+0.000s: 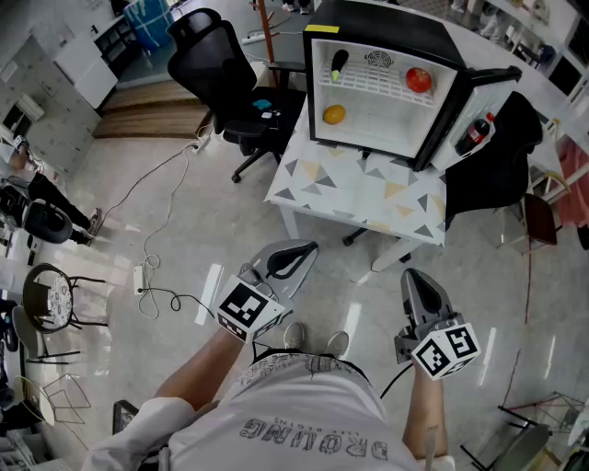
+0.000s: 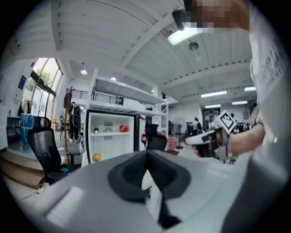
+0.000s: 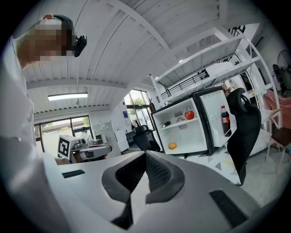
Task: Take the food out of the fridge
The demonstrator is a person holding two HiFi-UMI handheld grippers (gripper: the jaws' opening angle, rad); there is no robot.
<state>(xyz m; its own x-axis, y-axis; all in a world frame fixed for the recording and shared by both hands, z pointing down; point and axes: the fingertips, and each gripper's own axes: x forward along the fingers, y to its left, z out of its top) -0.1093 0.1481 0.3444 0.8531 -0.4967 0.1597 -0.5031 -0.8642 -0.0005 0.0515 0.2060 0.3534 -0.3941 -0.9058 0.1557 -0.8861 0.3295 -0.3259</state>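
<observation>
Left gripper (image 1: 304,250), right gripper (image 1: 416,276): held low in front of person, jaws closed together, nothing between. Food far ahead, well apart from both jaws: open fridge (image 1: 386,28) on table (image 1: 368,198); orange (image 1: 334,114) on fridge floor; red fruit (image 1: 419,80) on shelf (image 1: 377,85); bottle (image 1: 474,135) in door (image 1: 488,75).

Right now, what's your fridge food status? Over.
Left gripper, right gripper shut, empty. Red round fruit, orange round fruit inside open black fridge. Black office chair beside patterned table.
</observation>
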